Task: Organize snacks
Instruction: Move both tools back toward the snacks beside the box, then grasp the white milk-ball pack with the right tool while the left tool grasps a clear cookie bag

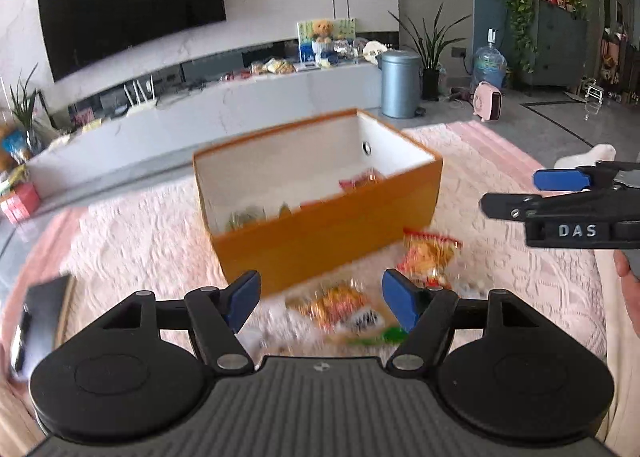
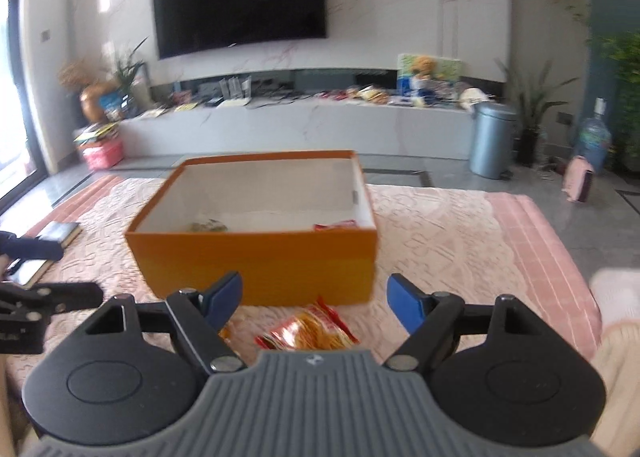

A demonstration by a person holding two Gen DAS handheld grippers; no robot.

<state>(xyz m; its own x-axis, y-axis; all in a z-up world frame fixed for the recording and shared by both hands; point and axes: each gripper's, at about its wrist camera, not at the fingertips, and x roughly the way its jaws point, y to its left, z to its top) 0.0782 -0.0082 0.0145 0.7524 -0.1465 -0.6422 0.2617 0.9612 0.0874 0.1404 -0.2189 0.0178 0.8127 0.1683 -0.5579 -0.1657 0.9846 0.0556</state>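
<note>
While both wrist views blur with motion, we note an orange box [image 2: 256, 261] standing open on a pink quilted cover [image 2: 448, 241]. We see two or three snack packets on its white floor: a greenish one [image 2: 208, 226] toward the left and a red one [image 2: 335, 224] by the right wall. We count more loose packets [image 1: 340, 307] lying on the cover just in front of the box. Our left gripper [image 1: 320, 295] hangs above them, tongs spread, nothing between them. Our right gripper [image 2: 314, 297] is likewise spread and empty over a red-and-yellow packet [image 2: 308, 331]. A dark notebook [image 2: 60, 233] lies left of the box.
</note>
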